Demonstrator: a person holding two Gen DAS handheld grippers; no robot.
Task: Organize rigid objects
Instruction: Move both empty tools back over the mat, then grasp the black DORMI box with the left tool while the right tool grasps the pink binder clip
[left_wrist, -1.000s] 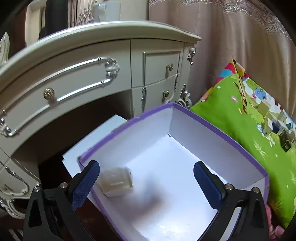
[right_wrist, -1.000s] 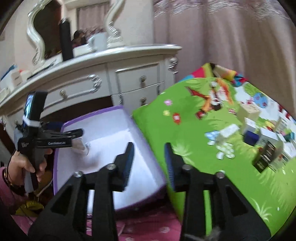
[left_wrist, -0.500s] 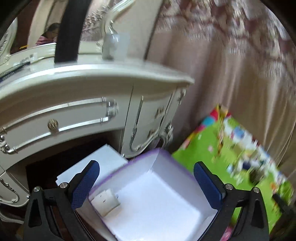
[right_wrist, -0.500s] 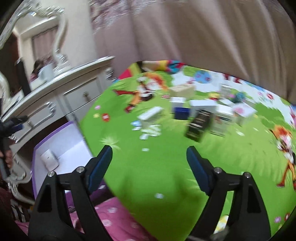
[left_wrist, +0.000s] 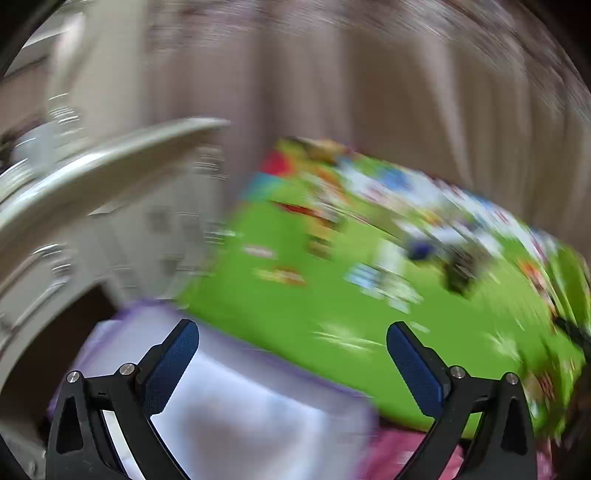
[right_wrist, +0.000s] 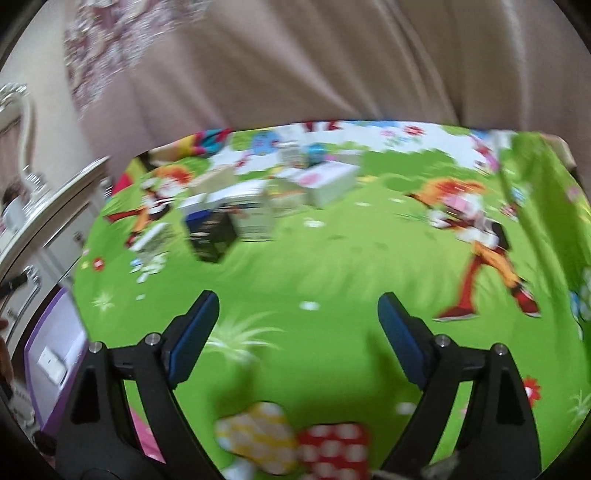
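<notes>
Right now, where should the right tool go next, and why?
Probably forward to the black box in the pile on the green mat. The right tool is open and empty, its jaws having just been opening, and that box is nearest. One white box already lies in the purple bin.

Motion blur smears the whole left wrist view: the boxes (left_wrist: 424, 254) on the mat (left_wrist: 295, 314) cannot be told apart. In the right view, the purple box (right_wrist: 55, 339) is cut off at the left edge.
</notes>
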